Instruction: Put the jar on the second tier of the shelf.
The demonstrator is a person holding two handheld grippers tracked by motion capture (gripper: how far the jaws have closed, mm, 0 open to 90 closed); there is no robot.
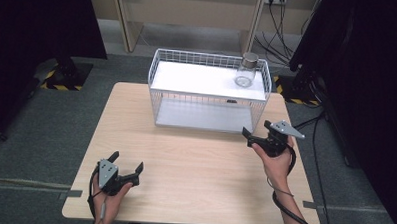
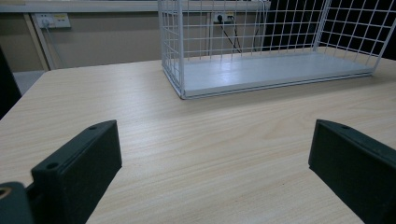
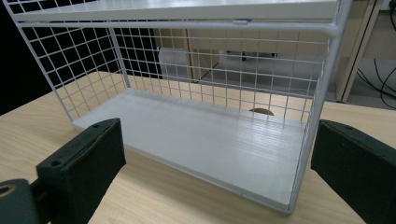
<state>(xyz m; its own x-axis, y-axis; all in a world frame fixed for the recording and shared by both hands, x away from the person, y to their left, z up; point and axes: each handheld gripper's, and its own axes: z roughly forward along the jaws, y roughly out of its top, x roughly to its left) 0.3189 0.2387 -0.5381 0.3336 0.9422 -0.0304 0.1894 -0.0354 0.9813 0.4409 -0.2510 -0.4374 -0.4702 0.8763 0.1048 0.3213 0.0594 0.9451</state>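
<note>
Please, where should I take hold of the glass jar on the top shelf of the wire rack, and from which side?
Grip the glass jar across its clear round body, just under the metal lid. It stands upright at the right end of the wire rack's top shelf, so the right tool, open and nearest, would probably come best from above the front rail.

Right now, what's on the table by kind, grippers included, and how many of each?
Wire shelf rack: 1
Glass jar with metal lid, standing on the rack's top shelf: 1
Handheld grippers, left gripper and right gripper, both open and holding nothing: 2
Total: 4
</note>
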